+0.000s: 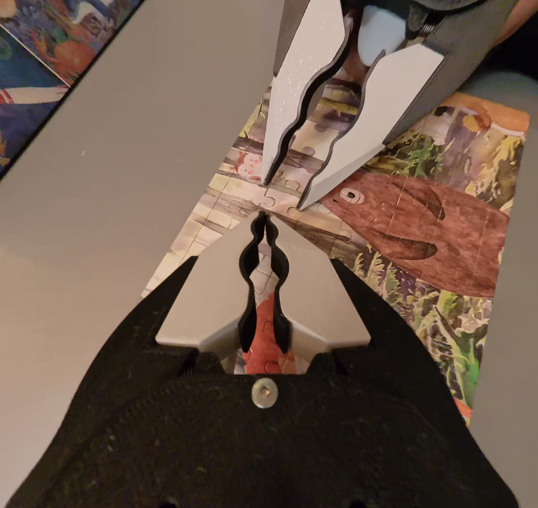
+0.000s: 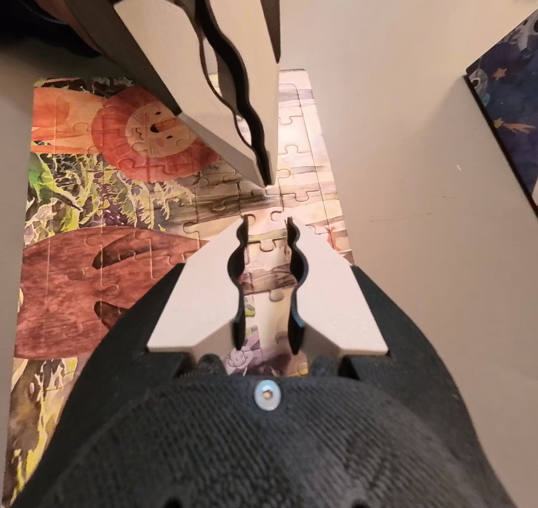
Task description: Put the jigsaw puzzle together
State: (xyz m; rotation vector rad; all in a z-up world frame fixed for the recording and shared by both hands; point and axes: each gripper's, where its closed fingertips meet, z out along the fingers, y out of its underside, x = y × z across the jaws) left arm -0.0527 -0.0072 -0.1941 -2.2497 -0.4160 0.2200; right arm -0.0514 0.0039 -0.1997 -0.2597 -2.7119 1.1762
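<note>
The jigsaw puzzle (image 1: 407, 232) lies flat on the grey table (image 1: 116, 173), with its pieces joined into a picture of a lion (image 2: 151, 133), a brown animal (image 2: 72, 290) and foliage. My left gripper (image 1: 264, 216) is shut, with nothing between its fingers, and its tips rest on a pale piece (image 1: 269, 200) near the puzzle's edge. It also shows from above in the right wrist view (image 2: 266, 184). My right gripper (image 2: 267, 219) is open, its tips straddling the same pale area (image 2: 263, 203). It faces the left gripper tip to tip in the left wrist view (image 1: 283, 195).
A dark, colourful picture board or box (image 1: 43, 28) lies at the table's far left and shows at the right edge of the right wrist view (image 2: 509, 115). Bare grey table (image 2: 407, 144) lies between it and the puzzle. My two grippers' fingertips are within a few centimetres of each other. The lion (image 2: 151, 133) is about equally far from each gripper, around 10 centimeters. Both grippers' tips are roughly 12 centimeters from the brown animal (image 2: 72, 290). Look for it in the left wrist view (image 1: 457, 240) too.
</note>
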